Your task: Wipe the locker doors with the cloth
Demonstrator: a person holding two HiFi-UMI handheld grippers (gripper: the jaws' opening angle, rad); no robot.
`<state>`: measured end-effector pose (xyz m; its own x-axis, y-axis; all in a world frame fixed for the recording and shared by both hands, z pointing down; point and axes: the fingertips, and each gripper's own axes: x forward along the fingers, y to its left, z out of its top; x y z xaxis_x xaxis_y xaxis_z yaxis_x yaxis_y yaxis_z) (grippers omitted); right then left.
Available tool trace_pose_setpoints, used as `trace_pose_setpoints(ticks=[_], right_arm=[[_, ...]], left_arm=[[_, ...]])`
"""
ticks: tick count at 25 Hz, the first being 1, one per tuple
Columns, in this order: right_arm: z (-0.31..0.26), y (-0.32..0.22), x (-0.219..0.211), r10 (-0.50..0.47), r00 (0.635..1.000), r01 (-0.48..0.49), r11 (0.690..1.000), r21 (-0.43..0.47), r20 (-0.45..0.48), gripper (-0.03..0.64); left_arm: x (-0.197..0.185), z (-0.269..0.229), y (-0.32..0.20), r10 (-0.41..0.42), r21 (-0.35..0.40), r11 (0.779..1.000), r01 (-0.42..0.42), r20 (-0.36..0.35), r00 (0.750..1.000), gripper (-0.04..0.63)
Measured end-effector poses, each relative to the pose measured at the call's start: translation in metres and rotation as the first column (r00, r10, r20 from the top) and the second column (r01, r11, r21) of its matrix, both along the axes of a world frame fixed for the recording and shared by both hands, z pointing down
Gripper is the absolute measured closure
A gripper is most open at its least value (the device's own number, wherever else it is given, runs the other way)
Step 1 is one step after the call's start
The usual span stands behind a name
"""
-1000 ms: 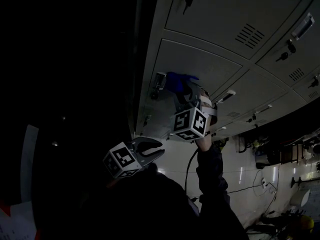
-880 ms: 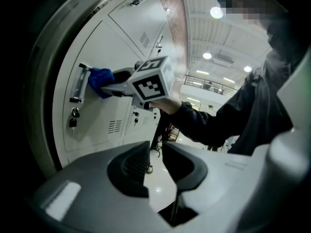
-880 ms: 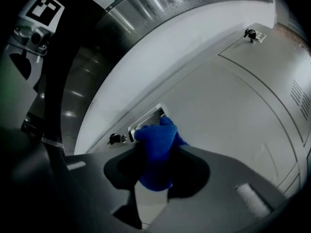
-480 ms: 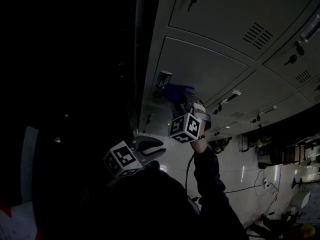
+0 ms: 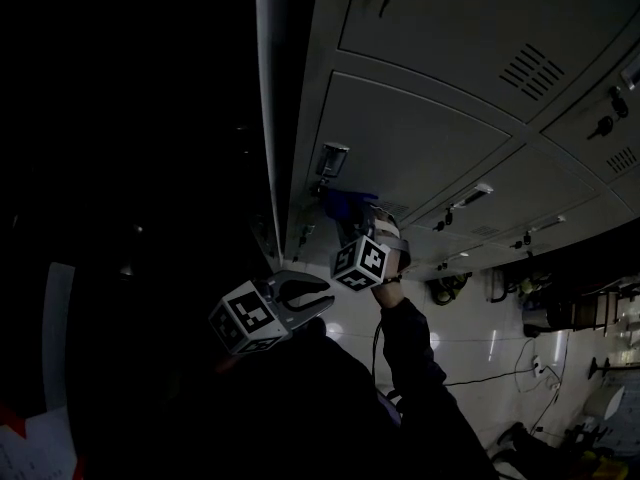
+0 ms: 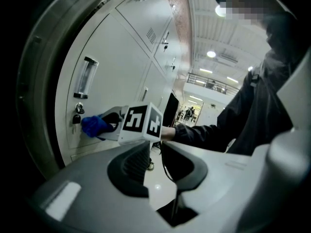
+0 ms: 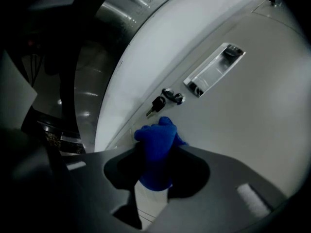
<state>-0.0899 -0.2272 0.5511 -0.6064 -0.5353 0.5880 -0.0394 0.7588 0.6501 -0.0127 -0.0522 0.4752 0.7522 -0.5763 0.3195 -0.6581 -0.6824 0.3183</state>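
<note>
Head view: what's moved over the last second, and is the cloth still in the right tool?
The right tool slid the blue cloth along the locker door, from beside the recessed handle to just below it in the picture, nearer the person. It stays shut on the cloth, which lies against the door. The left tool has not moved: open, empty, held low.

No legible text, numbers, brand marks or signs in any view. Marker cubes, one at 6 o'clock on the left gripper [image 5: 324, 295] and one at centre on the right gripper [image 5: 350, 216], carry only black-and-white square patterns, no characters.
</note>
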Motion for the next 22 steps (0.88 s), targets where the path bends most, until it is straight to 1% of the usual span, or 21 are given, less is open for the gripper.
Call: trace_pose_setpoints(ticks=[5, 9, 13, 18, 22], right_arm=[[0.036, 0.003, -0.001, -0.003, 0.999, 0.000, 0.996, -0.085, -0.034, 0.494], [0.056, 0.003, -0.002, -0.006, 0.999, 0.000, 0.991, -0.132, -0.052, 0.494], [0.071, 0.005, -0.003, -0.007, 0.999, -0.003, 0.982, -0.189, -0.051, 0.495], [0.078, 0.006, -0.004, -0.008, 0.998, -0.004, 0.978, -0.210, -0.056, 0.495], [0.071, 0.009, 0.000, -0.020, 0.997, 0.005, 0.980, -0.198, -0.077, 0.495]], left_arm=[[-0.002, 0.002, -0.003, -0.007, -0.014, 1.000, 0.007, 0.003, 1.000, 0.540], [-0.003, 0.007, -0.006, -0.009, -0.031, 0.999, 0.009, 0.007, 1.000, 0.540], [-0.006, 0.011, -0.007, -0.010, -0.055, 0.998, 0.010, 0.013, 1.000, 0.540], [-0.011, 0.014, -0.009, -0.021, -0.063, 0.998, 0.022, 0.017, 1.000, 0.540], [-0.009, 0.014, -0.008, -0.017, -0.060, 0.998, 0.018, 0.013, 1.000, 0.540]])
